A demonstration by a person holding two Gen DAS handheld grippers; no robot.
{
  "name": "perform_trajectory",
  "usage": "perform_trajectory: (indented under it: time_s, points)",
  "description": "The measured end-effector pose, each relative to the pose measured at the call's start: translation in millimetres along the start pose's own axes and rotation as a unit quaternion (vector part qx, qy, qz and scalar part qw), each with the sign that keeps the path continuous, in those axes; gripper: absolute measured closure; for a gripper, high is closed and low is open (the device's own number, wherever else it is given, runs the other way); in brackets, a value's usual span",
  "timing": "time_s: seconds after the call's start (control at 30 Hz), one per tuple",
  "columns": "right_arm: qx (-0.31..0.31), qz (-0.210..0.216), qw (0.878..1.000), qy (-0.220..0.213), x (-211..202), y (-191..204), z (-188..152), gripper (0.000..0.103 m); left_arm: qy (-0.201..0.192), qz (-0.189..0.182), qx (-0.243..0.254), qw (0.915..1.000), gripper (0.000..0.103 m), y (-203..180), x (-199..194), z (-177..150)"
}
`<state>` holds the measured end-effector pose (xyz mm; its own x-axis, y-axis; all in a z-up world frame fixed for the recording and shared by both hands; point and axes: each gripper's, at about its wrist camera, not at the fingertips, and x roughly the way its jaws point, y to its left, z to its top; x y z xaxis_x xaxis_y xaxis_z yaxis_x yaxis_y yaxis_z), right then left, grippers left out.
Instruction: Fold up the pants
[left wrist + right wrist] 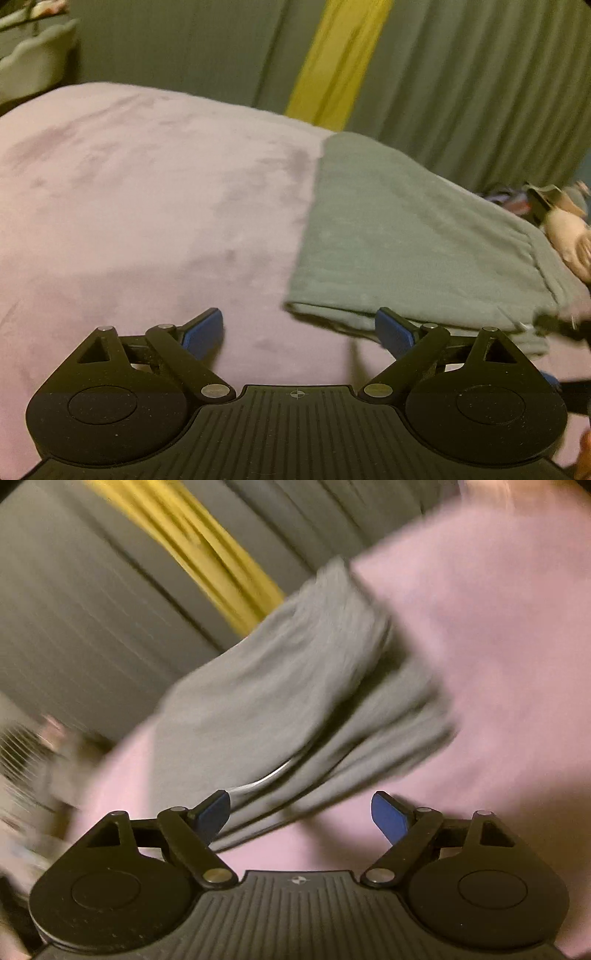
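Note:
Grey-green pants lie folded flat on the right part of a pink plush cover. My left gripper is open just before their near left corner. Its right pad sits at the folded edge and nothing is between the fingers. In the blurred right wrist view the pants lie in loose layers with a white cord showing at their near edge. My right gripper is open wide over that edge. Its left pad is over the cloth without pressing on it.
Grey curtains with a yellow stripe hang behind the bed. A pale scalloped piece of furniture stands at the far left. Blurred pinkish and dark things lie past the pants at the right edge.

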<state>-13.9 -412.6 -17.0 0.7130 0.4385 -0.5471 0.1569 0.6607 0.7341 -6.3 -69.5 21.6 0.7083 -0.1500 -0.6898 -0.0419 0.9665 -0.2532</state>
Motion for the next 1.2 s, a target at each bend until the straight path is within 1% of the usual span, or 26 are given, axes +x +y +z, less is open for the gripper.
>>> perform_trajectory:
  time_s: [0.03,0.1,0.17,0.27,0.33,0.37,0.43,0.47,0.5,0.57,0.6,0.63,0.67,0.73,0.8,0.9,0.97,1.03,1.13,1.2]
  points:
    - [0.034,0.023,0.999,-0.001,2.4,-4.6,2.0,0.018,-0.002,0.002,0.013,0.9999,0.008,-4.2,0.6,-1.2]
    - [0.073,0.058,0.996,-0.017,3.6,-10.4,6.1,0.018,-0.005,0.022,0.039,0.999,0.008,-11.9,6.5,-4.3]
    - [0.087,0.068,0.993,-0.039,2.4,-16.6,10.0,0.018,0.004,0.041,0.05,0.9979,0.008,-13.7,17.2,-5.2]
    - [0.092,0.025,0.991,-0.091,-6.5,-30.5,16.2,0.018,0.016,0.073,0.05,0.996,0.009,-10.8,32.1,-6.3]
    - [0.107,0.011,0.986,-0.123,-14.7,-42.9,21.3,0.019,0.015,0.083,0.053,0.995,0.009,-9.6,37.4,-7.5]
    - [0.113,0.015,0.985,-0.13,-16.8,-47.2,23.6,0.019,0.012,0.085,0.058,0.9946,0.009,-10.1,39.7,-7.4]
    - [0.116,0.017,0.985,-0.128,-16.4,-48.2,24.5,0.019,0.011,0.091,0.073,0.9931,0.008,-13.4,42.8,-8.8]
    - [0.103,0.012,0.986,-0.128,-15.5,-43.4,23.0,0.019,0.008,0.094,0.079,0.9924,0.008,-15.3,43.9,-9.7]
    - [0.081,0.008,0.99,-0.118,-13.0,-36.4,22.6,0.018,0.005,0.094,0.085,0.9918,0.008,-17.2,44.4,-9.9]
    - [0.05,0.027,0.995,-0.076,-4.2,-24.1,18.1,0.018,0.004,0.092,0.09,0.9916,0.008,-19.6,45.1,-10.3]
    - [0.036,0.034,0.997,-0.063,0.3,-18.4,16.7,0.018,0.004,0.093,0.091,0.9915,0.008,-19.9,45.8,-9.9]
    - [0.013,0.027,0.998,-0.057,4.4,-10.8,13.9,0.018,0.004,0.093,0.091,0.9915,0.008,-19.7,45.8,-9.7]
    - [-0.007,0.015,0.998,-0.057,6.8,-5.7,10.1,0.018,0.005,0.093,0.09,0.9916,0.008,-19.1,46.1,-9.0]
    - [-0.029,0.0,0.998,-0.061,9.5,-0.5,8.8,0.018,0.005,0.092,0.088,0.9919,0.008,-18.2,46.3,-8.2]
    - [-0.033,-0.013,0.997,-0.075,7.7,-1.0,9.9,0.018,0.005,0.092,0.086,0.992,0.007,-17.5,45.5,-8.3]
    - [-0.026,-0.043,0.993,-0.103,1.5,-6.7,15.4,0.018,0.004,0.092,0.088,0.9918,0.006,-17.3,46.7,-8.2]
    - [-0.024,-0.053,0.992,-0.108,-0.6,-9.6,16.1,0.018,0.003,0.093,0.092,0.9914,0.006,-17.9,46.8,-8.5]
    - [-0.038,-0.064,0.991,-0.107,-4.0,-6.2,11.5,0.018,0.002,0.094,0.095,0.991,0.006,-17.6,46.1,-9.6]
    - [-0.107,-0.106,0.984,-0.096,0.2,12.3,-0.4,0.016,0.002,0.101,0.104,0.9895,0.006,-18.5,45.6,-11.9]
    - [-0.147,-0.133,0.977,-0.085,6.3,22.1,-6.1,0.012,0.0,0.109,0.117,0.9872,0.007,-21.4,44.0,-14.9]
